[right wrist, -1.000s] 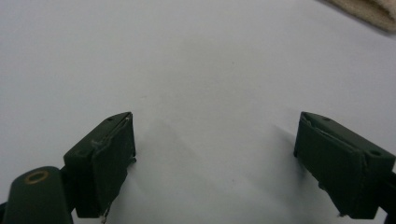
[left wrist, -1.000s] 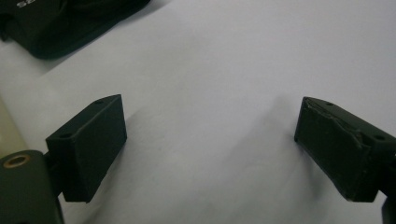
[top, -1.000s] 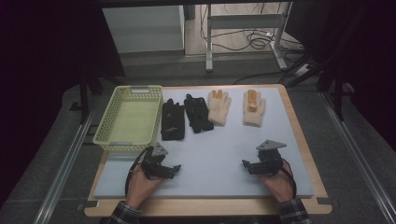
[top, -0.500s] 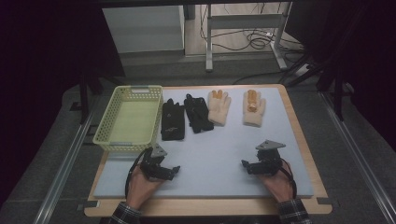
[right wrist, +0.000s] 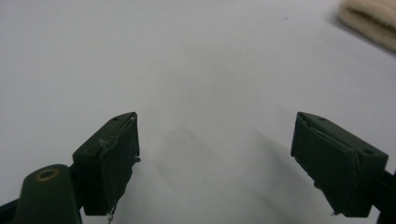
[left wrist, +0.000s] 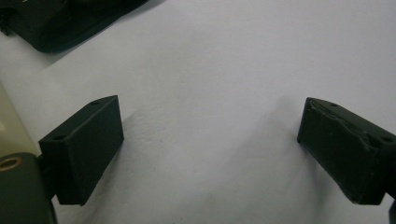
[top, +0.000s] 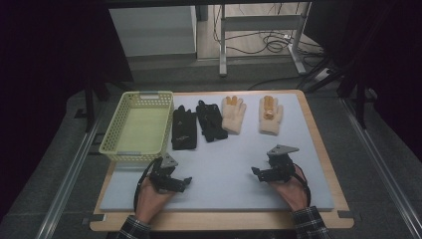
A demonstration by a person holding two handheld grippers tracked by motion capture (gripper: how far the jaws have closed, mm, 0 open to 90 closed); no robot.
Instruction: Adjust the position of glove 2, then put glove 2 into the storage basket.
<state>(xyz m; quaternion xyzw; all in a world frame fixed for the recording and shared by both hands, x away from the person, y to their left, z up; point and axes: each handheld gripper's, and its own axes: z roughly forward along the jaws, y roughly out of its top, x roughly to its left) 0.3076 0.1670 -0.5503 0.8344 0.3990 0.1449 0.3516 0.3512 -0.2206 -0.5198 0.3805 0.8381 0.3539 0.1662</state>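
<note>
**Two grippers open and empty over the pale mat, four gloves and a basket beyond**

Your left gripper (top: 174, 180) rests low at the near left of the pale mat (top: 224, 164), held in your left hand (top: 149, 196). In the left gripper view its black jaws stand wide apart with nothing between them but bare mat (left wrist: 210, 93). Your right gripper (top: 266, 173) sits at the near right, held in your right hand (top: 288, 191), with a grey three-cornered plate (top: 282, 149) on top. In the right gripper view its jaws are likewise spread wide over bare mat (right wrist: 187, 70), gripping nothing.

Beyond the grippers, a row of four gloves lies along the far side of the mat, well apart from both. From left to right: two black gloves (top: 184, 128) and (top: 210, 119), just beside each other, then two cream gloves (top: 233, 114) and (top: 270, 115) with orange fingertips. A dark glove edge (left wrist: 60, 23) shows at the upper left of the left gripper view; a cream glove edge (right wrist: 371, 16) shows at the upper right of the right gripper view.

A yellow-green basket (top: 113, 147) stands at the far left, beside the black gloves. Nothing lies between either gripper and the gloves.
</note>
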